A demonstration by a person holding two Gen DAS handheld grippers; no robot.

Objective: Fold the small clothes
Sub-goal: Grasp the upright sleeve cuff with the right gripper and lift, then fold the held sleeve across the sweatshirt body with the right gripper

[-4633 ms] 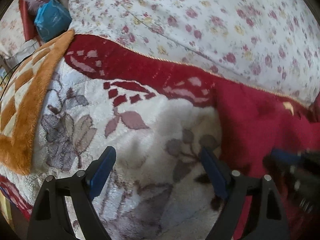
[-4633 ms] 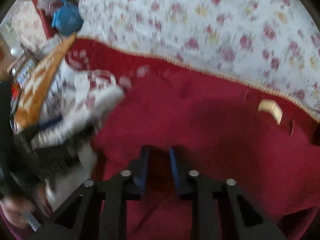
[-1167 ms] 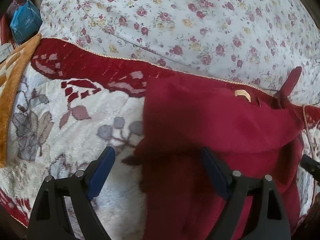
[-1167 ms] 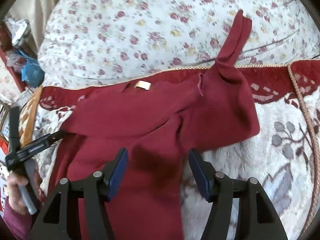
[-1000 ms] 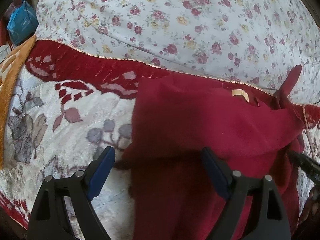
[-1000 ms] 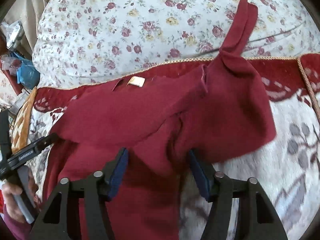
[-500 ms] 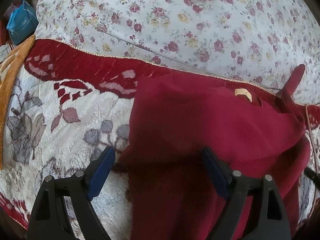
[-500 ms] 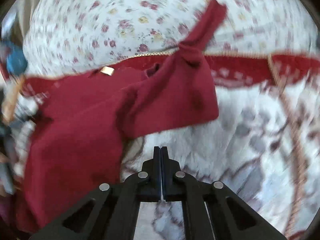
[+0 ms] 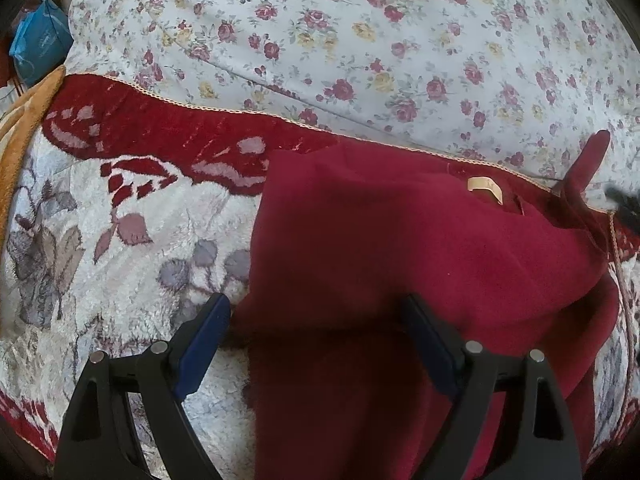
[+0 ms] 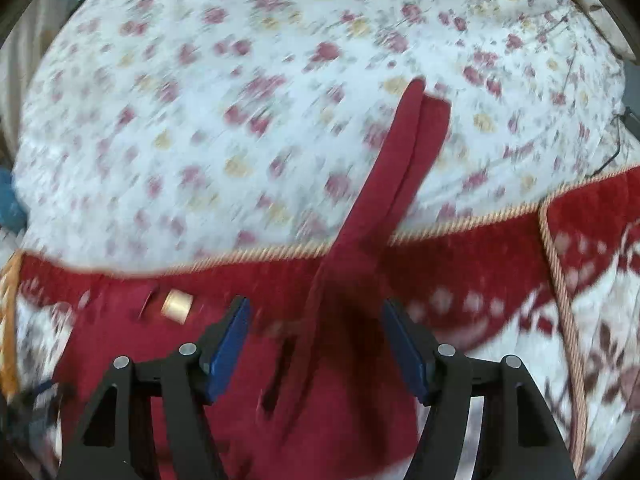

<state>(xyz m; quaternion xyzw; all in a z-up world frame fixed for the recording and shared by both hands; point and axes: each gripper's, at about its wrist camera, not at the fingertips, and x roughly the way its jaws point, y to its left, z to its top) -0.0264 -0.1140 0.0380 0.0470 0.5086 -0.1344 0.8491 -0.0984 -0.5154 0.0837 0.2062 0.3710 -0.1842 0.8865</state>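
While dark red knit garment point(image 9: 400, 248) is lying half-folded on plush floral blanket point(image 9: 120, 272) | sleeve point(image 10: 384, 184) is awaiting folding | left gripper point(image 9: 316, 344) is gaping empty | right gripper point(image 10: 316, 344) is opening astride sleeve

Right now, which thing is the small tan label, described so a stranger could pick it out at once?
Start at the plush red-and-white floral blanket below the rose-print sheet. On it lies the dark red knit garment. Near the garment's top edge sits the small tan rectangular label, the only pale patch on that plain red cloth.
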